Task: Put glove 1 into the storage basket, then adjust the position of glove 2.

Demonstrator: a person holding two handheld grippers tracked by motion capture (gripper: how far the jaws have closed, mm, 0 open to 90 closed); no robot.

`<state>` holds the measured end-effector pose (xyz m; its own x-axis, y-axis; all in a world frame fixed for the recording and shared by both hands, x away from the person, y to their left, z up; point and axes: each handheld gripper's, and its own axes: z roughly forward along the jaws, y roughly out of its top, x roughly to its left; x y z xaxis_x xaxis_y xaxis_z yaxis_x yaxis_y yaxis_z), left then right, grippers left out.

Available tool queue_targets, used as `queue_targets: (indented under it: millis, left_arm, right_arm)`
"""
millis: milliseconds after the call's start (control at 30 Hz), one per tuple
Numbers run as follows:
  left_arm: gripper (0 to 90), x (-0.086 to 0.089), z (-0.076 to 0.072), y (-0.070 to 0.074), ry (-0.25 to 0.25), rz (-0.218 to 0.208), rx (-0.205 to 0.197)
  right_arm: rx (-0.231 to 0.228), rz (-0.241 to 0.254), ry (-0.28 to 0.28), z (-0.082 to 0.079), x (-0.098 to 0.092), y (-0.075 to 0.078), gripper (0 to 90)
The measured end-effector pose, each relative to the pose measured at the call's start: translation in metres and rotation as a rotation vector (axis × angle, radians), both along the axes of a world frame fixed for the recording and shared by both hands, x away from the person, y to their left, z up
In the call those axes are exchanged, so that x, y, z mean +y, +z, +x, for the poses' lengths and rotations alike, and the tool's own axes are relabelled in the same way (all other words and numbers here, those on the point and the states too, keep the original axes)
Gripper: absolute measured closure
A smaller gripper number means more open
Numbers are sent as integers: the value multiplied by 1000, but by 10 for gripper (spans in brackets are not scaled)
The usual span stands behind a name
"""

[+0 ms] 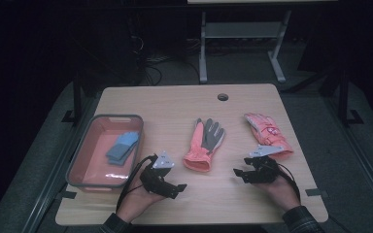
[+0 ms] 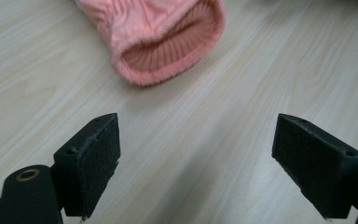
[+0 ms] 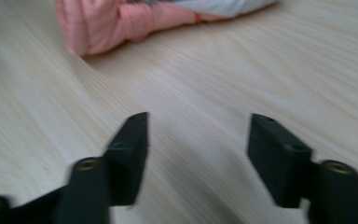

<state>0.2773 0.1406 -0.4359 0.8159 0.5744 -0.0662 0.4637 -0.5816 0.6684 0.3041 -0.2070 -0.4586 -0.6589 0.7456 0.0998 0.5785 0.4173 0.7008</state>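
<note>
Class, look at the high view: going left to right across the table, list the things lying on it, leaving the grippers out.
Red bin holding blue-grey folded cloth → pink glove with grey palm → pink glove with white patch.

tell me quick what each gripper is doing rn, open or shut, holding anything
Left gripper: open, holding nothing, its jaws apart over bare table short of the pink glove's cuff.
Right gripper: open, holding nothing, jaws apart over the table.

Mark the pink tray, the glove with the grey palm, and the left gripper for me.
pink tray point(image 1: 80, 145), high view, on its left rim.
glove with the grey palm point(image 1: 211, 134), high view, on the grey palm.
left gripper point(image 2: 198, 158), left gripper view, midway between its open fingertips.
</note>
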Motion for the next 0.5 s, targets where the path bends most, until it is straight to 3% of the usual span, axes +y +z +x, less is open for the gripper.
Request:
queue_targets:
  millis: [200,300,500]
  left_arm:
    - [145,0,-2,-15,10,23,-17]
    - [144,0,-5,-22,5,33,-22]
    - [130,4,-9,-32,2,46,-28]
  right_arm:
    - [13,1,55,2,14,8,752]
    - [-5,12,78,4,22,15,876]
    - [-6,43,120,17,38,28,899]
